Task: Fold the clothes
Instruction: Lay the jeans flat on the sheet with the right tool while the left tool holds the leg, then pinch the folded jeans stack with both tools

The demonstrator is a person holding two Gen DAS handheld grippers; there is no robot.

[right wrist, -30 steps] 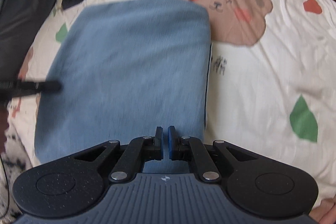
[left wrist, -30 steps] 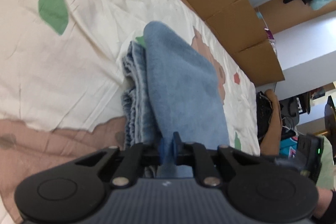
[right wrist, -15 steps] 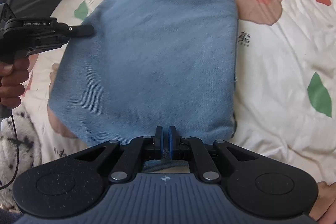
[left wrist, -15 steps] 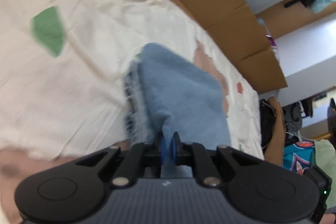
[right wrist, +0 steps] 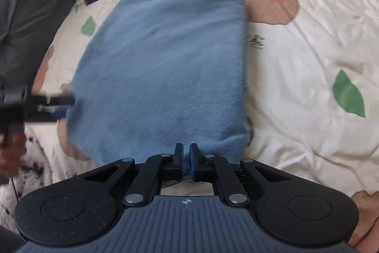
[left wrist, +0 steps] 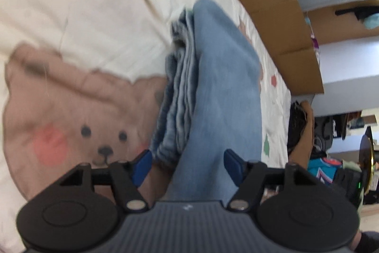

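Note:
A folded blue denim garment (right wrist: 165,68) lies on the cream bear-print bedsheet (right wrist: 296,87). Its top layer is smooth, and several stacked folds (left wrist: 180,98) show along its left side in the left wrist view. My left gripper (left wrist: 187,163) is open at the garment's near end, with the top layer running between its blue pads (left wrist: 142,164) but not pinched. My right gripper (right wrist: 186,155) is shut on the garment's near edge. The left gripper (right wrist: 54,106) also appears, blurred, at the garment's left side in the right wrist view.
Dark grey and black clothes (right wrist: 35,4) are heaped at the far left of the bed. Brown cardboard (left wrist: 272,16) lines the bed's far side. A hand (right wrist: 362,208) holds the right gripper's handle. Room clutter (left wrist: 331,146) stands beyond the bed's end.
My left gripper has opened and let go of the blue garment. The top layer has come down onto the folded stack. My right gripper stays shut on the near edge.

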